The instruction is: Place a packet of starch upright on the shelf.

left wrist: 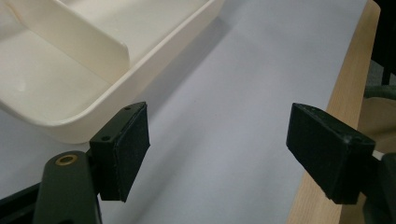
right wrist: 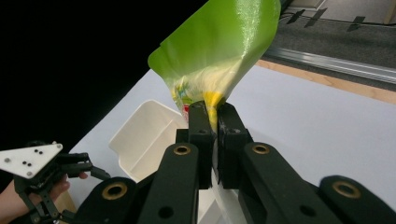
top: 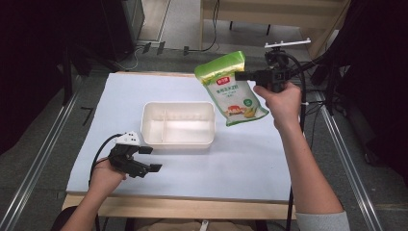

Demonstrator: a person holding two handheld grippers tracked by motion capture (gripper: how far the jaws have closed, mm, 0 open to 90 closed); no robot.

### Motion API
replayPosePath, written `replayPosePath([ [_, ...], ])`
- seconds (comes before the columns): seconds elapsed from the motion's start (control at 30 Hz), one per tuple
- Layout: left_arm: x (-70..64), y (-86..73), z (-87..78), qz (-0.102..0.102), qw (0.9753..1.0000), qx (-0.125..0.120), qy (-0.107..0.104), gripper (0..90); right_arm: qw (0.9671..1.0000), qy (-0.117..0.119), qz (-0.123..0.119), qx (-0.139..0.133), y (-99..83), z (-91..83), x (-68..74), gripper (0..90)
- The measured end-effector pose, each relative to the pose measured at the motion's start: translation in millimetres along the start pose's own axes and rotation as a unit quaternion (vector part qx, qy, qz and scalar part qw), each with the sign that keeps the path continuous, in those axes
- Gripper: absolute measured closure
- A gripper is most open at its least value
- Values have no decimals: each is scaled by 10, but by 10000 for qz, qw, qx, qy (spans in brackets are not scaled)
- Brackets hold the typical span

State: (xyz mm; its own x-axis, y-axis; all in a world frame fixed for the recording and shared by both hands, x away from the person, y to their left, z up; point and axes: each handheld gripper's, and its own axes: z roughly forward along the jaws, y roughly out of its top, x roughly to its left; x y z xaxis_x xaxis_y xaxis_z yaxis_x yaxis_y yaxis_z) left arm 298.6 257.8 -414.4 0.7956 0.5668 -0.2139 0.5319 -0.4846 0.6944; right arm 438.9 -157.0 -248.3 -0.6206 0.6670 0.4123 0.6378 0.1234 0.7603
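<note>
— Right gripper (top: 240, 75) first, from the high view: what has it got?

— Its jaws are clamped on the side edge of a green and white pouch (top: 231, 89), held up in the air above the far right part of the table (top: 250, 163). The pouch hangs tilted, green top towards the far side, just right of the white tray (top: 178, 140) and off the surface.

— And the left gripper (top: 150, 159)?

— Low at the near left of the table, jaws spread wide with nothing between them, just in front of the tray's near left corner.

— Left gripper view?

— Both black pads stand well apart over bare table; the tray's corner (left wrist: 70, 128) sits just beyond the left pad, its inner divider (left wrist: 79, 39) visible. The wooden table edge (left wrist: 345, 93) runs down the right.

— Right gripper view?

— The two jaws are pressed together on the pouch (right wrist: 219, 51), which rises green and shiny above them. The tray (right wrist: 144, 135) lies below to the left, and the left gripper (right wrist: 70, 168) shows farther off at the bottom left.
</note>
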Motion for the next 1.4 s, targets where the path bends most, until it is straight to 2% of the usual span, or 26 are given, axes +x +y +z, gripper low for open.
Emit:
replayPosePath([
  [0.2, 6, -3, 2, -19, 10000, 14, -20, 220, 10000, -6, -21, 18, 129, 35, 89, 884],
  [0.37, 6, -3, -5, -26, 10000, -4, 5, 220, 9999, 37, -137, -38, 252, 56, 233, 884],
  [0.57, -2, -1, -6, -8, 10000, -36, -52, 221, 9998, 99, -163, -57, 337, 131, 337, 884],
  [0.87, 7, -2, -11, -26, 10000, -33, -44, 220, 9994, 198, -288, 78, 392, 361, 493, 883],
  [0.9, 7, 0, -10, -23, 10000, -26, -39, 220, 9992, 226, -301, 133, 396, 434, 524, 883],
  [1.17, 9, 0, -14, -26, 10000, 18, -51, 220, 9986, 271, -380, 263, 409, 667, 643, 883],
  [1.37, 8, 0, -19, -18, 10000, -50, -54, 221, 9978, 283, -448, 406, 397, 921, 755, 883],
  [1.4, 8, 0, -19, -18, 10000, -50, -54, 220, 9978, 283, -448, 406, 397, 921, 755, 883],
])
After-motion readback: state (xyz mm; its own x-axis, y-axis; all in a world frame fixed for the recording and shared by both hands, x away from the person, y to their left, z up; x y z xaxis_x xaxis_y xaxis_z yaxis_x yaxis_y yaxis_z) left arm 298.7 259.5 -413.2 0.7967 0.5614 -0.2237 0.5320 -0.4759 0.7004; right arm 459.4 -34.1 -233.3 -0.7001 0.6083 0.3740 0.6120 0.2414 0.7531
